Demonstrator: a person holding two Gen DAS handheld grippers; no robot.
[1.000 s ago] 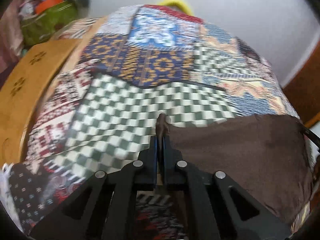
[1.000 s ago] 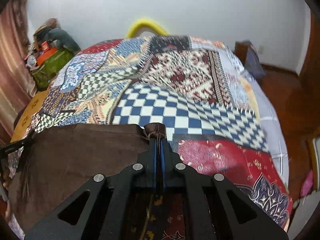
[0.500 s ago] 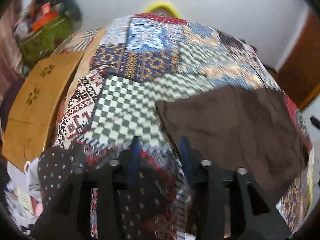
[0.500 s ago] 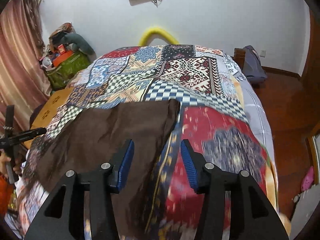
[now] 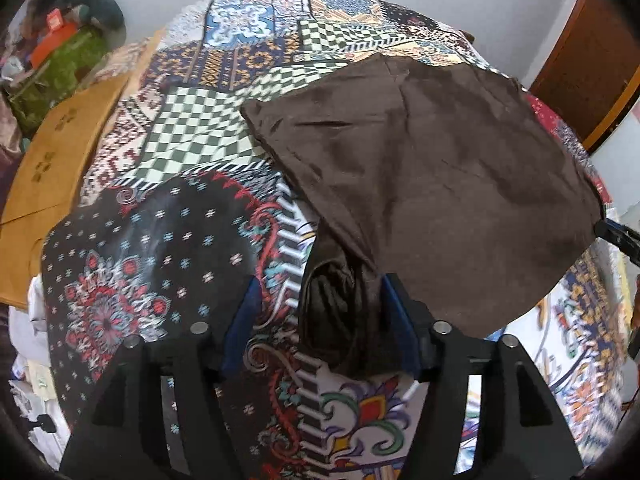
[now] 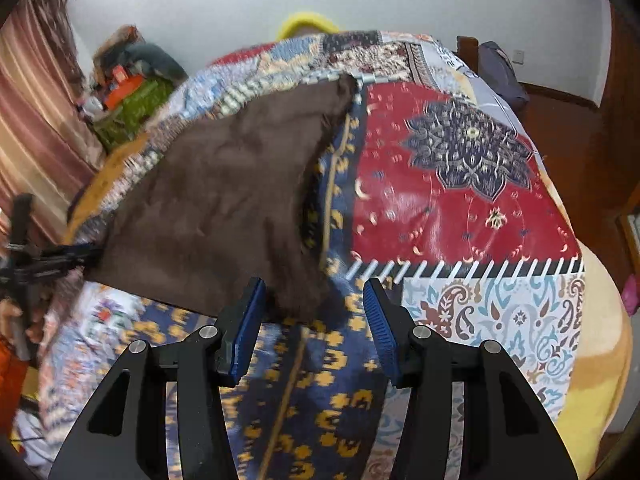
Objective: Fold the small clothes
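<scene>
A second ago both grippers pinched the far edge of the dark brown, soft woven garment between closed fingers; now each has let go and drawn back toward the near side of the bed, so the fold they carried forward lies released on the multicoloured patchwork bedspread. The left gripper is opening, its blue-padded fingers set wide, and a bunched, hanging part of the brown cloth sits between them without the pads pressing on it. The right gripper stands at a moderate gap, with the near corner of the garment lying just ahead of and partly between its fingers, untouched. My judgement is that one fold is done and the hands are repositioning for the next, likely at the near edge. The left wrist view shows what the right does not: a crumpled lower layer under the flat top layer, and a slit-like seam on the upper surface. The right wrist view alone shows the red medallion panel beside the cloth, and the left gripper's black tip reaching in from the left margin.
</scene>
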